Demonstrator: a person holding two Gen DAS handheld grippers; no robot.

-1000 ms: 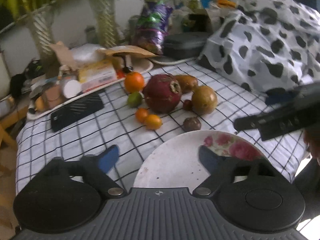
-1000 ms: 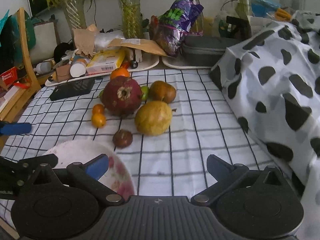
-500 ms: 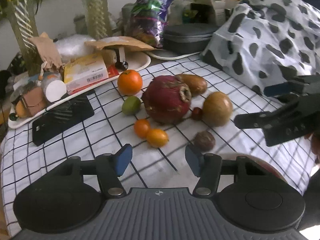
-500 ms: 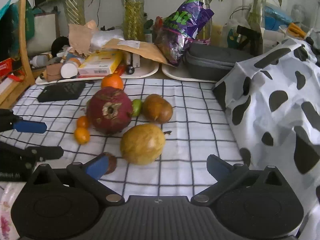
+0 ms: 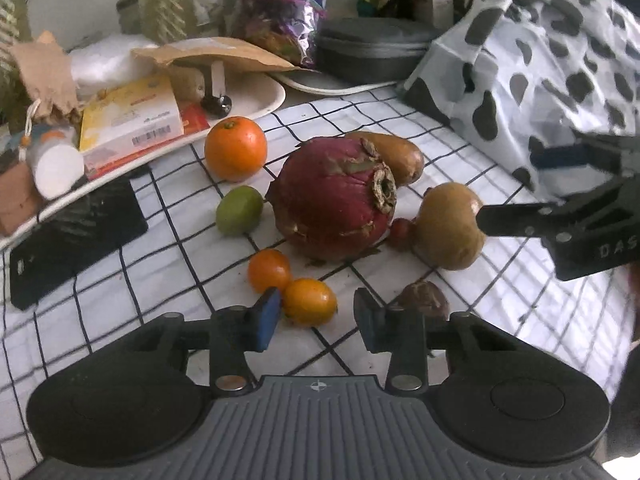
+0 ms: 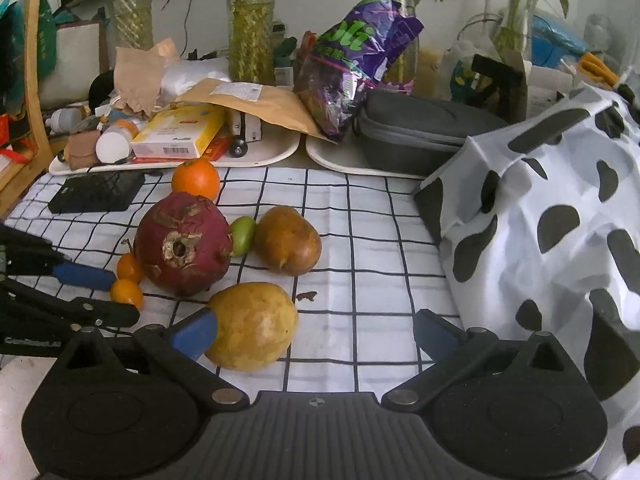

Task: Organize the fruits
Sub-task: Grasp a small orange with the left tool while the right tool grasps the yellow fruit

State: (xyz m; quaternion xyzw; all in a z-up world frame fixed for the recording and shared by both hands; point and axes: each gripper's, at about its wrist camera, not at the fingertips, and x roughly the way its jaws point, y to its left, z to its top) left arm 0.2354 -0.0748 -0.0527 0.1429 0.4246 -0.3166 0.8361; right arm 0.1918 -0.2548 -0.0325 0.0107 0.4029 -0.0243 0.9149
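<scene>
Closing left hand-held gripper (image 5: 316, 318) around small orange fruit (image 5: 309, 301), pads not yet touching.

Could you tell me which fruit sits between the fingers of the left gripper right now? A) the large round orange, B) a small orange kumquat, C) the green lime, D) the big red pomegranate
B: in the left wrist view the left gripper has its closing jaws on either side of a small orange kumquat, while the pomegranate, lime and orange lie farther back on the checked cloth.
</scene>
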